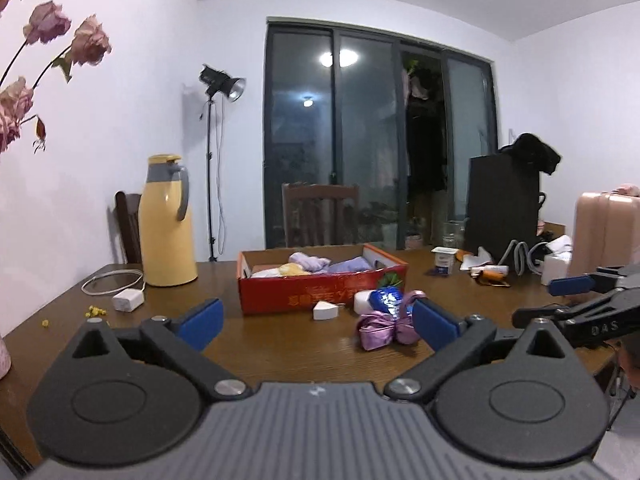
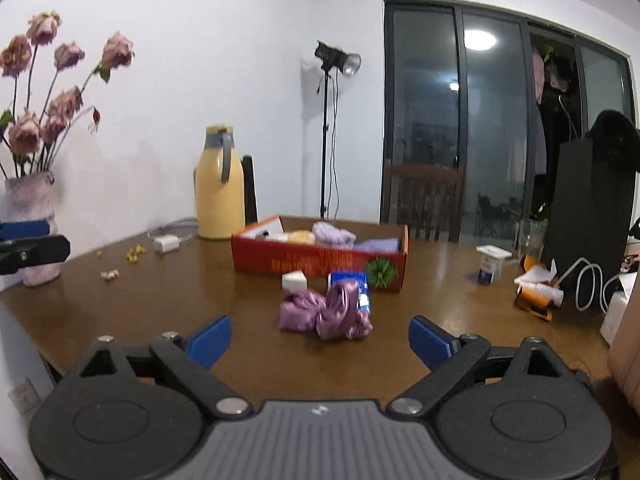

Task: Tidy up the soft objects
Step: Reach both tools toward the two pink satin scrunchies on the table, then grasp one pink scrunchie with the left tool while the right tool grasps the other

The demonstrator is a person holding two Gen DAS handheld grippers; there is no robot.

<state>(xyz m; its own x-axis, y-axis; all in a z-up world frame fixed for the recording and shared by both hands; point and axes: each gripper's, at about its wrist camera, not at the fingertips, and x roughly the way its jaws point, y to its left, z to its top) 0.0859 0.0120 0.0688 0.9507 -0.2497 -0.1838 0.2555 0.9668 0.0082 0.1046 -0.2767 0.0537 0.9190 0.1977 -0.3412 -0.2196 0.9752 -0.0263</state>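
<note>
A shiny purple cloth bundle (image 1: 381, 327) (image 2: 324, 313) lies on the brown table in front of a red cardboard box (image 1: 320, 294) (image 2: 316, 260). The box holds lilac and yellow soft items (image 1: 316, 263) (image 2: 332, 234). A blue packet (image 1: 386, 298) (image 2: 352, 280) and a white wedge sponge (image 1: 325, 310) (image 2: 294, 280) lie between bundle and box. My left gripper (image 1: 316, 318) is open and empty, short of the box, the bundle by its right finger. My right gripper (image 2: 320, 338) is open and empty, just short of the bundle; it shows at the right of the left wrist view (image 1: 576, 284).
A yellow thermos (image 1: 168, 220) (image 2: 219, 184) and a white charger (image 1: 128, 301) stand at the back left. A vase of dried roses (image 2: 34, 224) is at the far left. A yogurt cup (image 2: 491, 264), orange items (image 2: 534, 288), cables and a black bag (image 1: 504, 208) crowd the right.
</note>
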